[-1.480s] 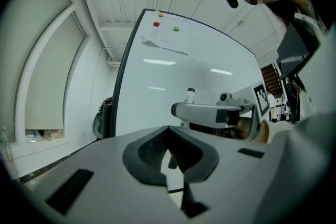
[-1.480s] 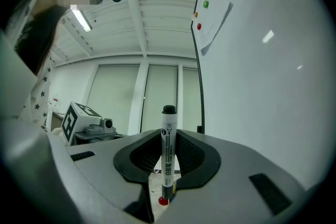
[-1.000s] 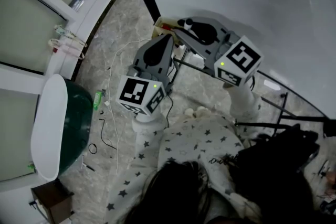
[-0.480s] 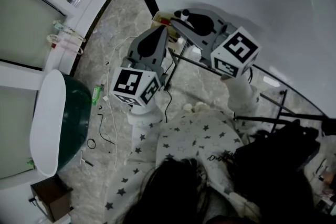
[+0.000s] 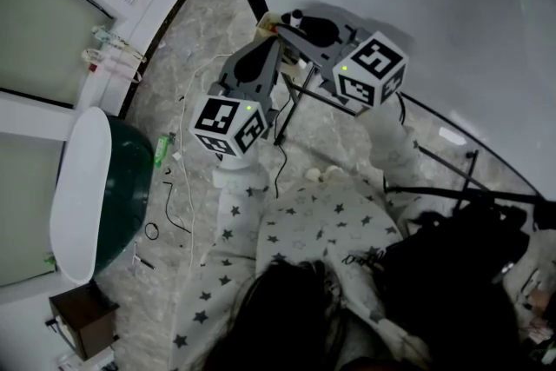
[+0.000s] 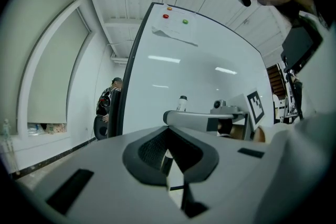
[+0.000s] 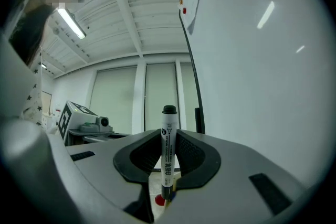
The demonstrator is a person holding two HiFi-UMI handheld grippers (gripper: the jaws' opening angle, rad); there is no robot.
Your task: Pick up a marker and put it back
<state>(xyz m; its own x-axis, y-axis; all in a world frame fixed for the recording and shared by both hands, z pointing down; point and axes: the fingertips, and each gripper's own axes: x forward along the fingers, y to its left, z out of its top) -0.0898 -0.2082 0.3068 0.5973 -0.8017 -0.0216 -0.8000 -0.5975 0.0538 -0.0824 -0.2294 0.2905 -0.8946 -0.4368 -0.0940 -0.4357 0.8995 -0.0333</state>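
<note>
- Hanging beside its partner, the left gripper [image 6: 176,165] is showing only a narrow gap between its jaws, with nothing in it;
- Clamping mid-barrel, the right gripper [image 7: 167,165] is holding the marker [image 7: 168,144] between its pads, close in front of the whiteboard [image 7: 252,60];
- Putting it back well is probably calling for a steady squeeze, lowering the bottom end squarely and easing the jaws apart only once it is resting;
- The marker's long axis is running upright, crosswise to the jaws; its black cap is pointing up past the jaw tops, and the other end is dipping below them.
</note>
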